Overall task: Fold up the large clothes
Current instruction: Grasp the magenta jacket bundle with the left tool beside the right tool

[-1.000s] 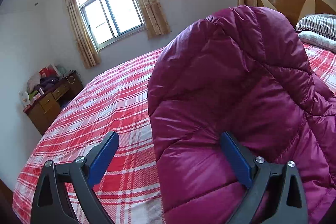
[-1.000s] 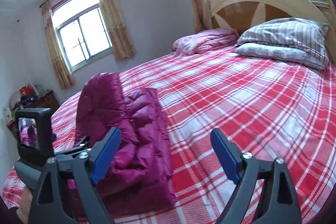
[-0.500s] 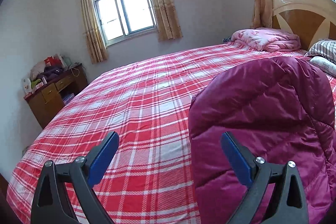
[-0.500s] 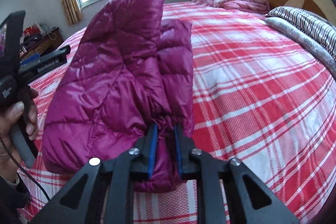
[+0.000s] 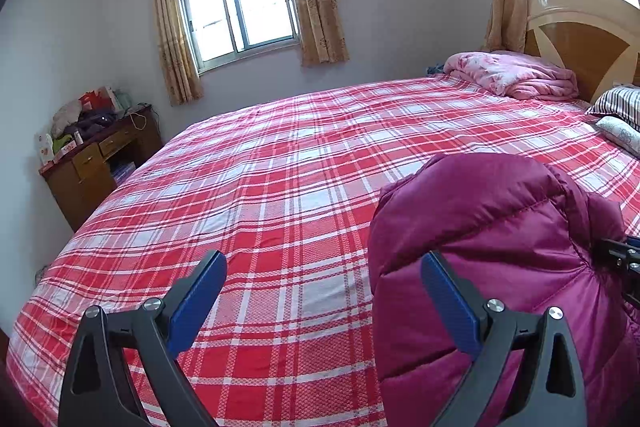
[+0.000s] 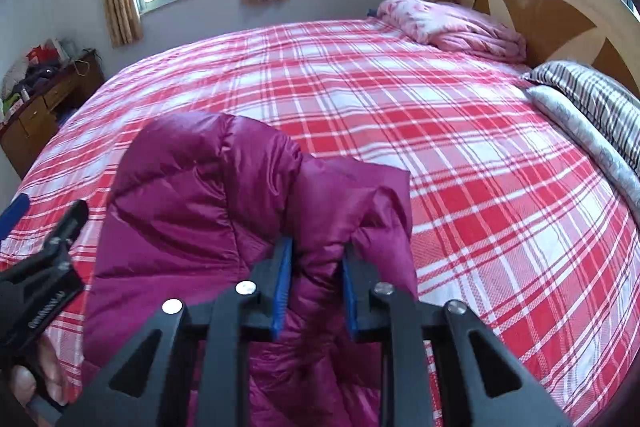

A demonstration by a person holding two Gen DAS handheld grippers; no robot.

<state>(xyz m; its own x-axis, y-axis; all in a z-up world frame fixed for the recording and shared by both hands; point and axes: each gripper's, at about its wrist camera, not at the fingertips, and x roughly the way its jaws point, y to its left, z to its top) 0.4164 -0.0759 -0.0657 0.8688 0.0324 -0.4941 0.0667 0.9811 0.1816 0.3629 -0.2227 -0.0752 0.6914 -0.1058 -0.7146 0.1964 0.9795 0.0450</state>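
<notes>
Two windows light the room, one on the far wall beyond the bed point(image 5: 280, 187), one above its headboard point(image 6: 560, 7). Red plaid cover over whole bed. Magenta puffer jacket point(image 6: 192, 195) lies bunched on the bed's near side. Right hand-held gripper point(image 6: 316, 279) has just been closing, now clenched on a jacket fold. Left hand-held gripper point(image 5: 320, 291) released, spread wide beside the jacket. Pink quilt point(image 5: 516, 75) and pillows point(image 6: 592, 107) at the headboard. Cluttered wooden cabinet point(image 5: 92, 163) left of the bed.
</notes>
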